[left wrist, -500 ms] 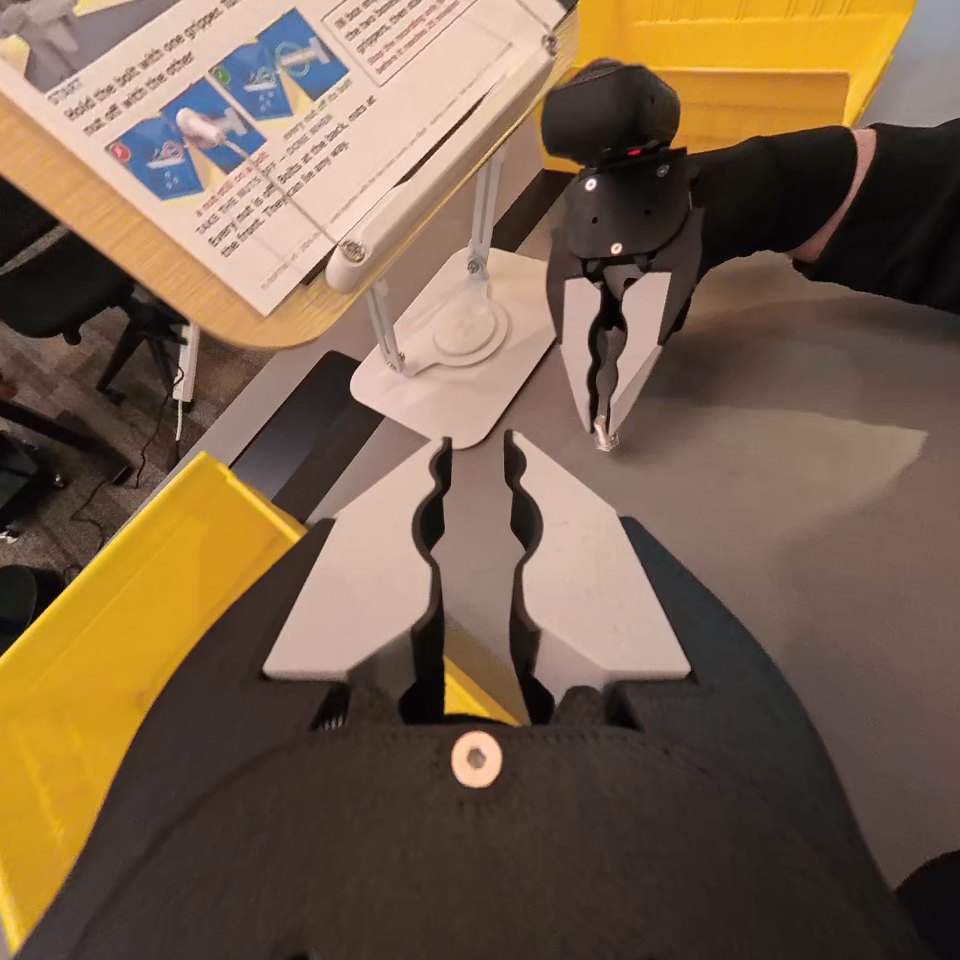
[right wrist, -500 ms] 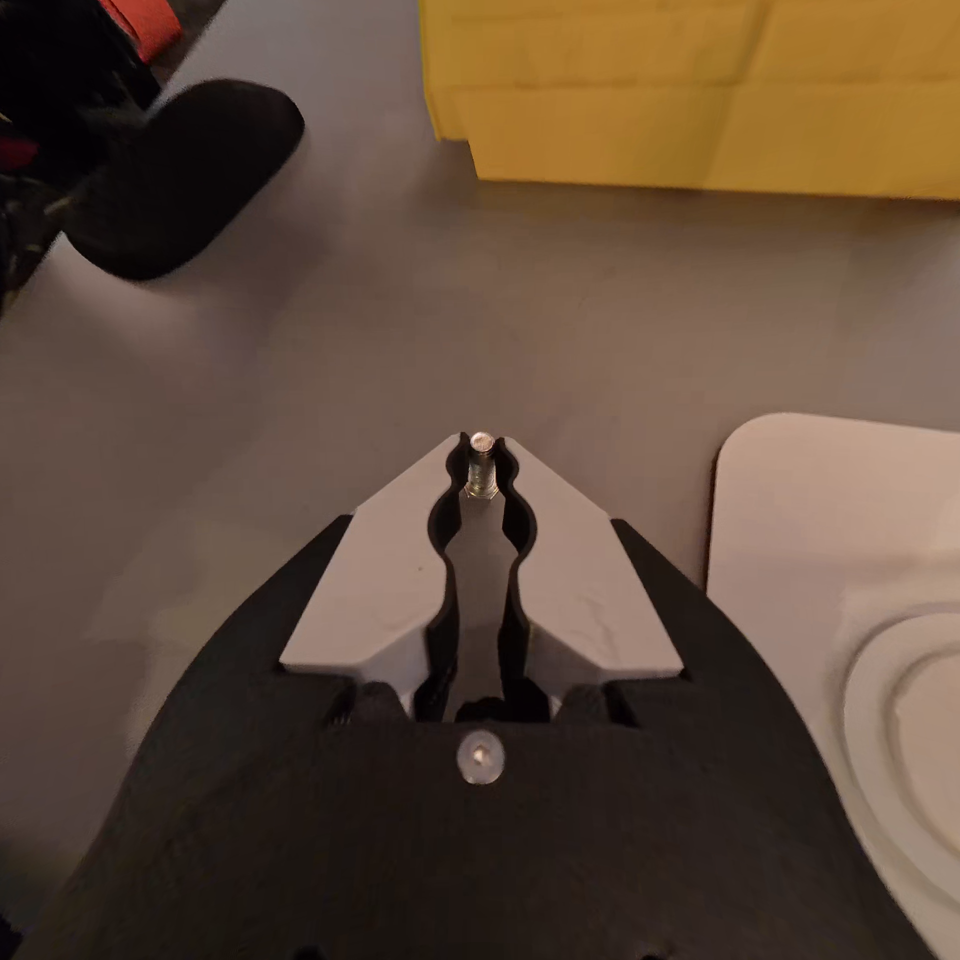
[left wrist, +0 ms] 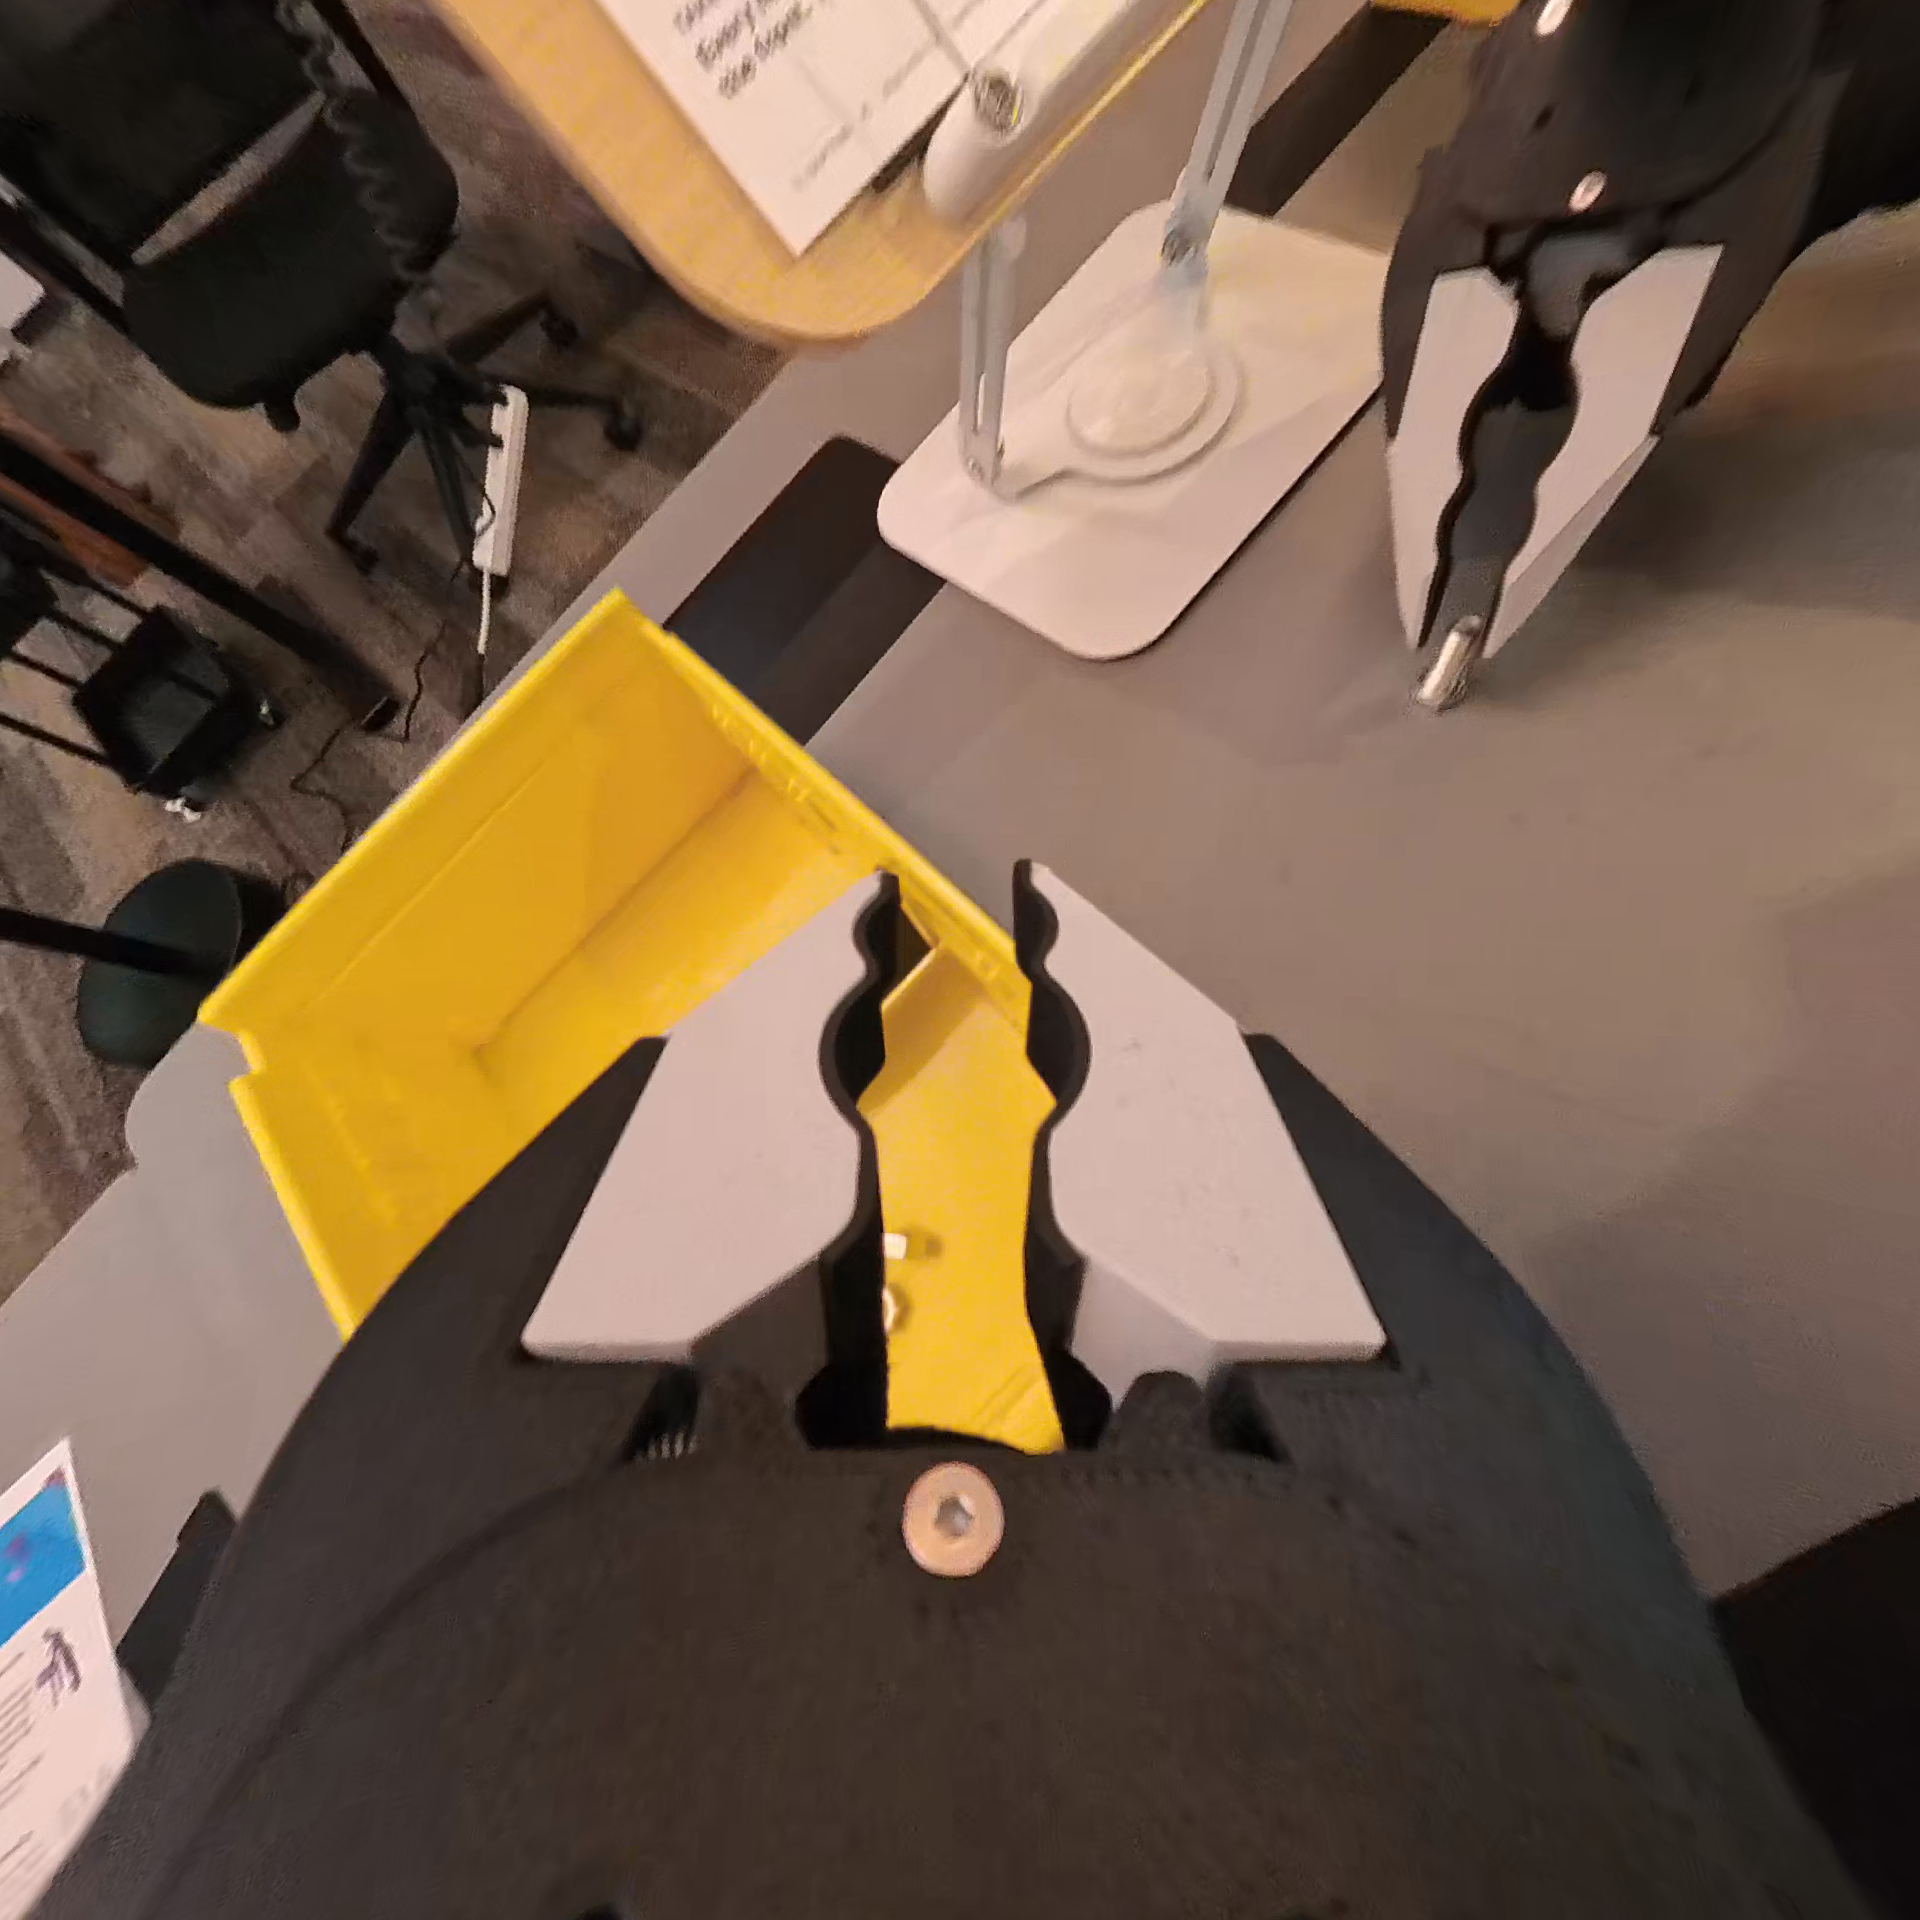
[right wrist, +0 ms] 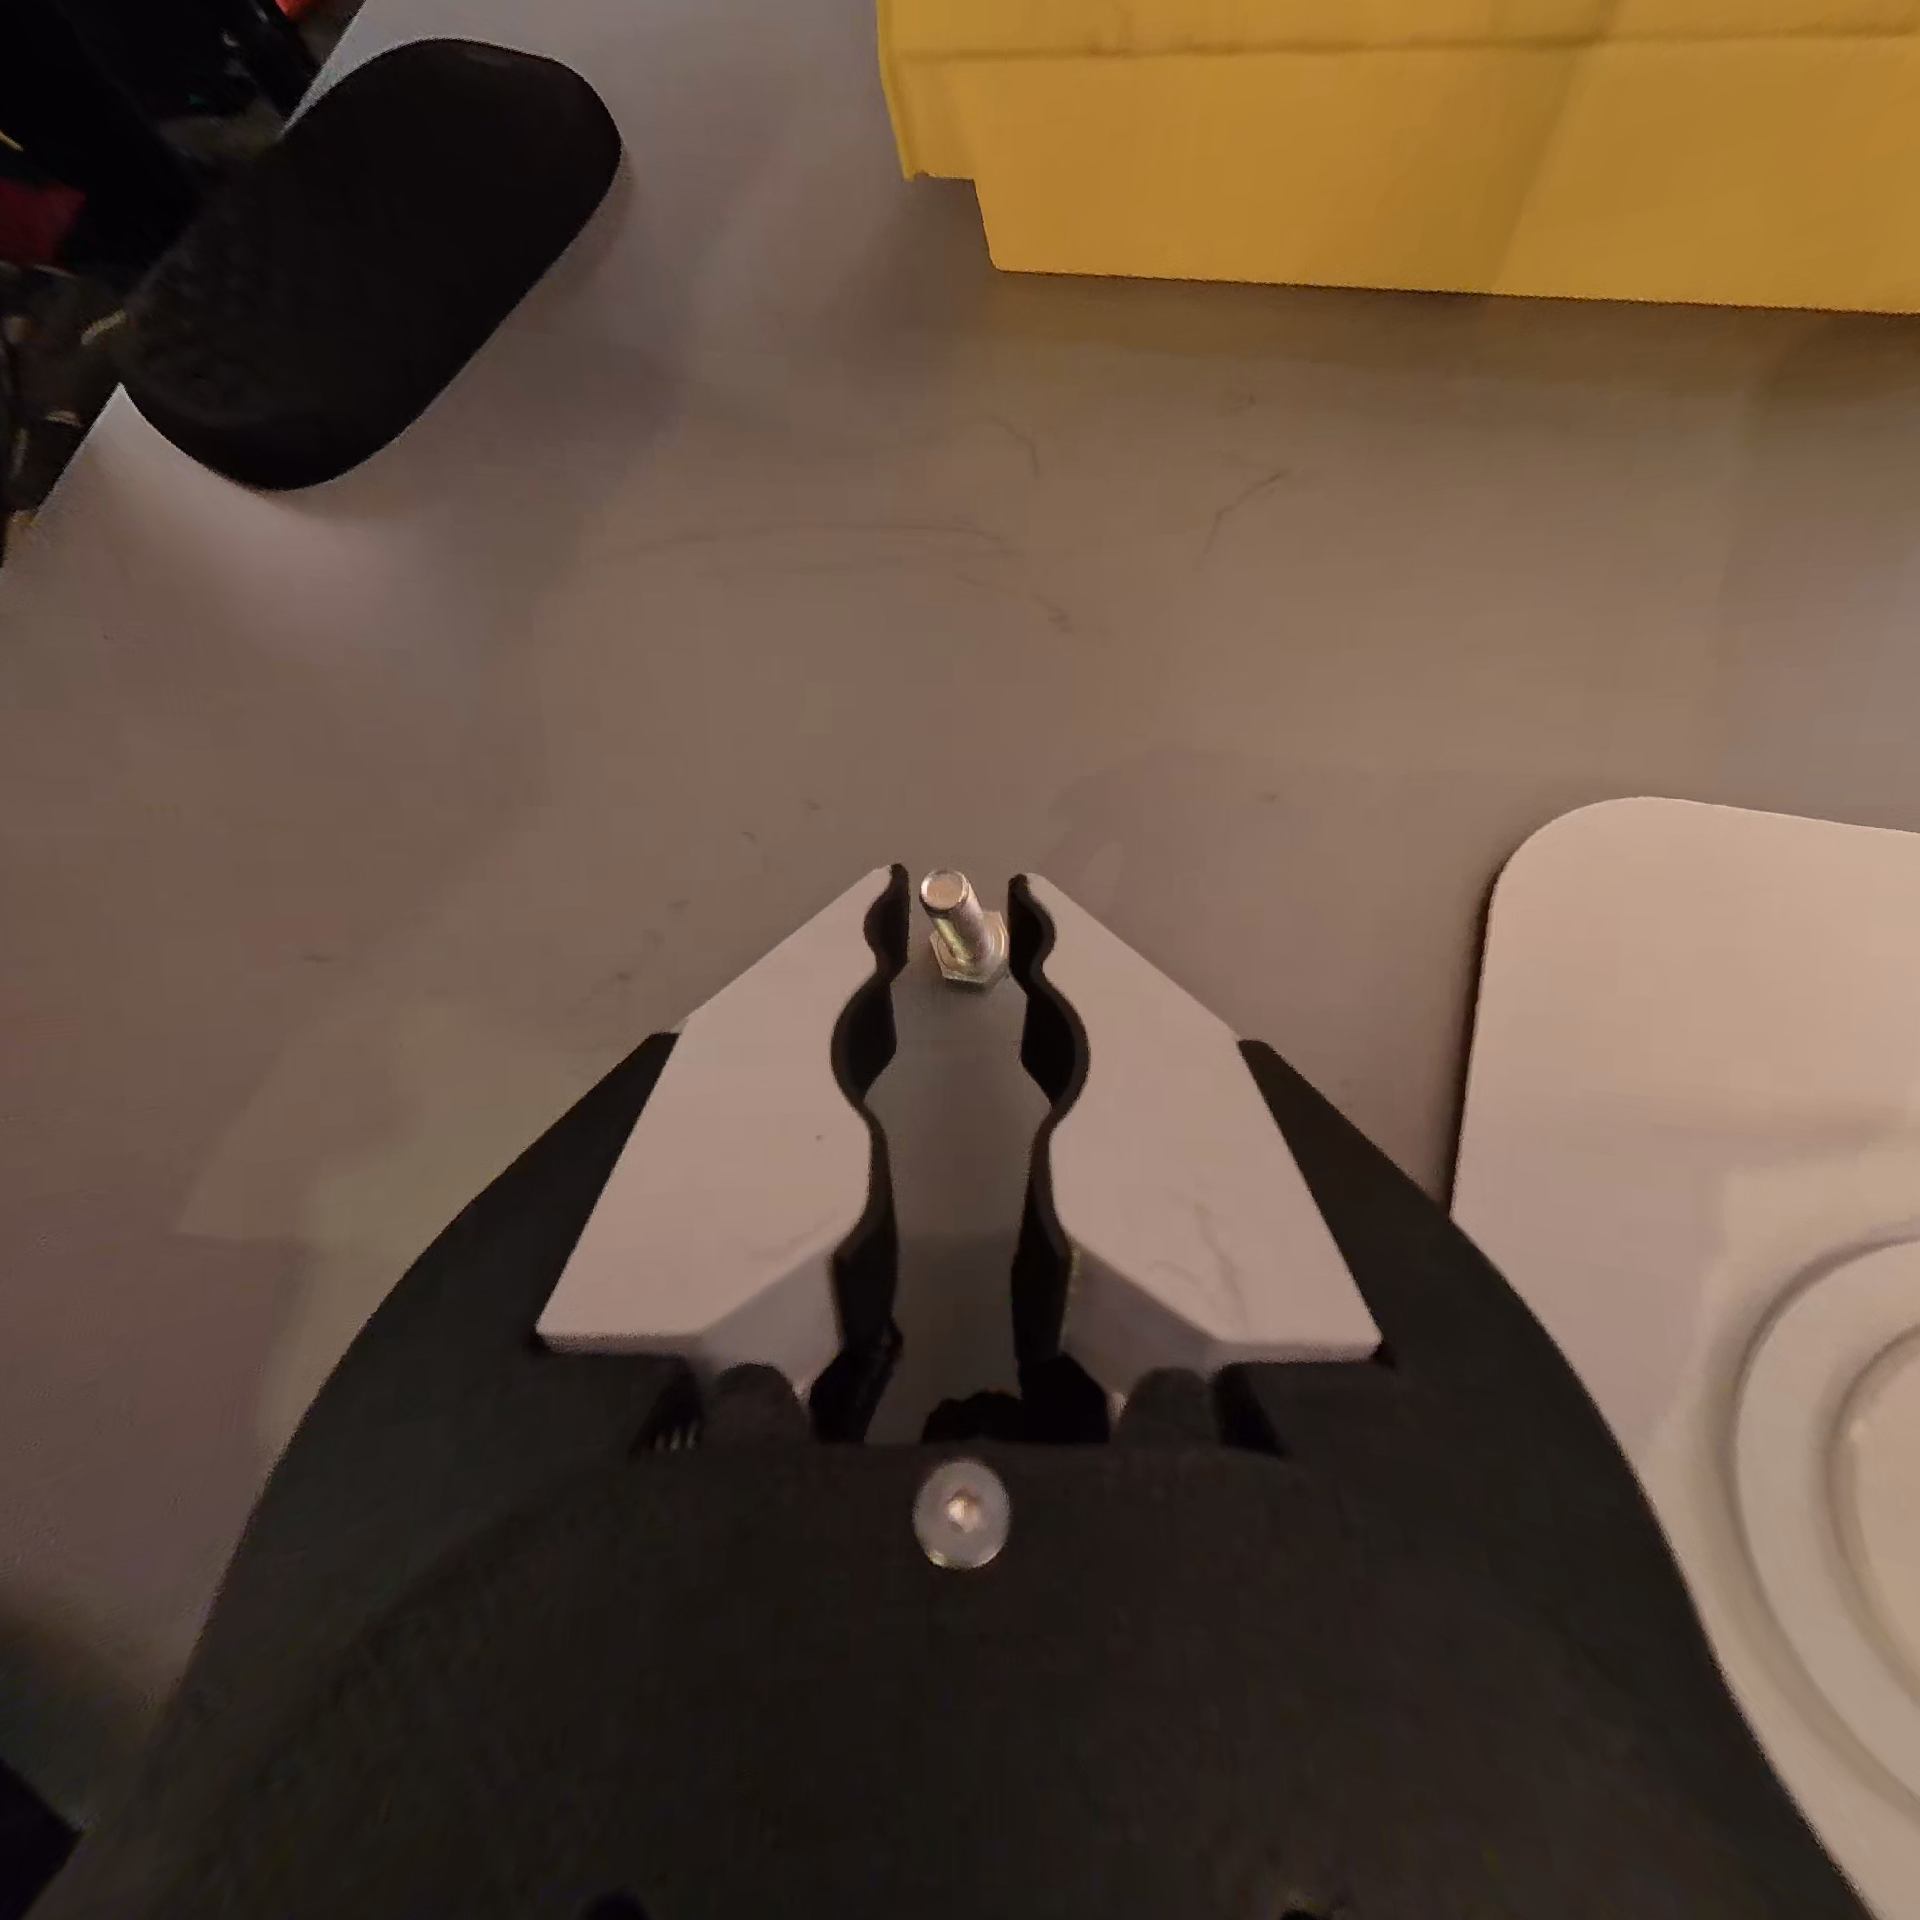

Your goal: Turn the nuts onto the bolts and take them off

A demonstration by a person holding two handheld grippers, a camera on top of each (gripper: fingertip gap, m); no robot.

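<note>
- My right gripper hangs over the grey counter, fingers spread, nothing pinched.
- The bolt stands between their tips, head down on the counter, its threaded end tilted a little; a gap shows on each side of it.
- From my left wrist view the same bolt pokes out below the right gripper's tips, near the white stand base.
- My left gripper is spread too and empty, over the yellow bin at the counter's left edge.
- Through the gap between my left fingers, small metal pieces lie in the bin; too small to tell which are nuts.
- Another yellow bin sits at the far edge.
</note>
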